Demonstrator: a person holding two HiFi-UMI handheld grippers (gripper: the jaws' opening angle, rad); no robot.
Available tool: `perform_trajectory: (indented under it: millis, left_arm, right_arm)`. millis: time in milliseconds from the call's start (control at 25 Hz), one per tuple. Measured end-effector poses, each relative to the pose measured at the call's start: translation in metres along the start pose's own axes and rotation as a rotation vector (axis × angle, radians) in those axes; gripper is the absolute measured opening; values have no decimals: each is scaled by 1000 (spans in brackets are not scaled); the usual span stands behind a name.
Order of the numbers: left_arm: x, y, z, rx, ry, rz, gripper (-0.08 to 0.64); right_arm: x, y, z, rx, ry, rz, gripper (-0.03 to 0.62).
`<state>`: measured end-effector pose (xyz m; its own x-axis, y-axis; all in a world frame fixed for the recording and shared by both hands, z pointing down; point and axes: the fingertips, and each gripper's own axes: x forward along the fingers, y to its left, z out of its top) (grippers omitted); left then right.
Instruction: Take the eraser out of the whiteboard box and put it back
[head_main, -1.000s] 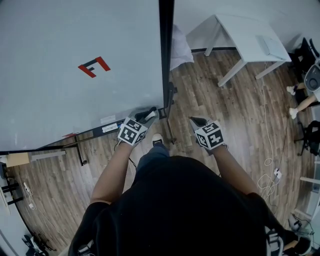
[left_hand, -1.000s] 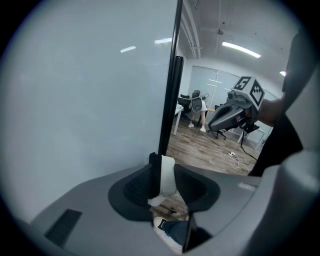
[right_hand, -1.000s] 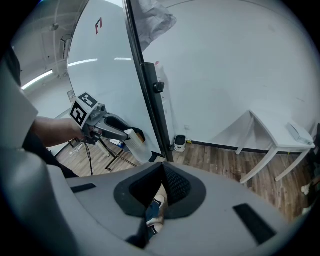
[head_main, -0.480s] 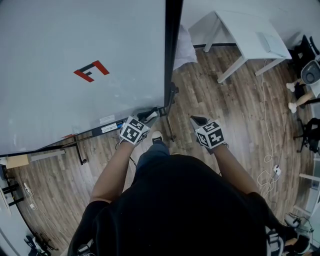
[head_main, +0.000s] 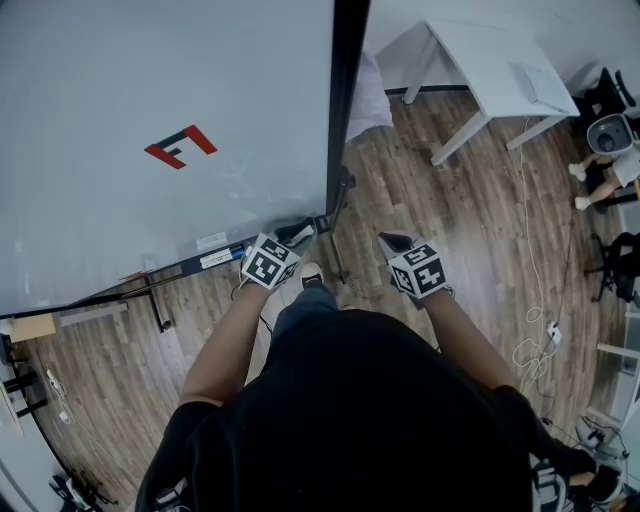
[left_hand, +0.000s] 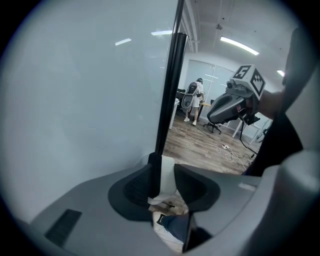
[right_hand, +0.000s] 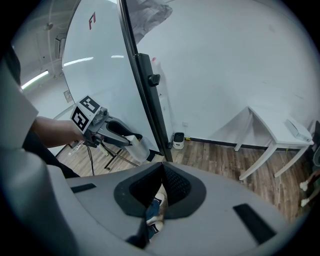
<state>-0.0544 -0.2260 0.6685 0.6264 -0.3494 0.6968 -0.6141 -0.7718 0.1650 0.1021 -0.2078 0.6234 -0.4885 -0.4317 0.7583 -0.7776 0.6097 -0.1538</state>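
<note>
left gripper (head_main: 300, 233) clamps the eraser (left_hand: 168, 174) beside whiteboard (head_main: 120, 70).

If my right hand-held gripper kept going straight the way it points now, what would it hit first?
Probably the brown wood-plank floor, close beside the foot of the whiteboard's black metal frame. Nothing else shows in that line, though depth is hard to judge.

Light is bright and even indoors across all three views. In the left gripper view we log ceiling strip lights (left_hand: 239, 45) and their pale streaks of glare on the whiteboard (left_hand: 85, 100). Both gripper views are fisheye, with black corners, the board's dark frame (right_hand: 134, 55) bowed, and a soft close foreground. The head view is sharp, with faint shadows on the wood floor (head_main: 450, 210) and curved edges.
</note>
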Motion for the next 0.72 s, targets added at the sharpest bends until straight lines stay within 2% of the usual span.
perform_trajectory:
  millis: [520, 720]
  left_arm:
    - [2, 0, -1, -22, -13, 5, 150]
    - [1, -3, 2, -23, -20, 6, 186]
  right_arm:
    - [-7, -1, -1, -5, -5, -4, -3]
    - [-11, -1, -1, -9, -11, 0, -3]
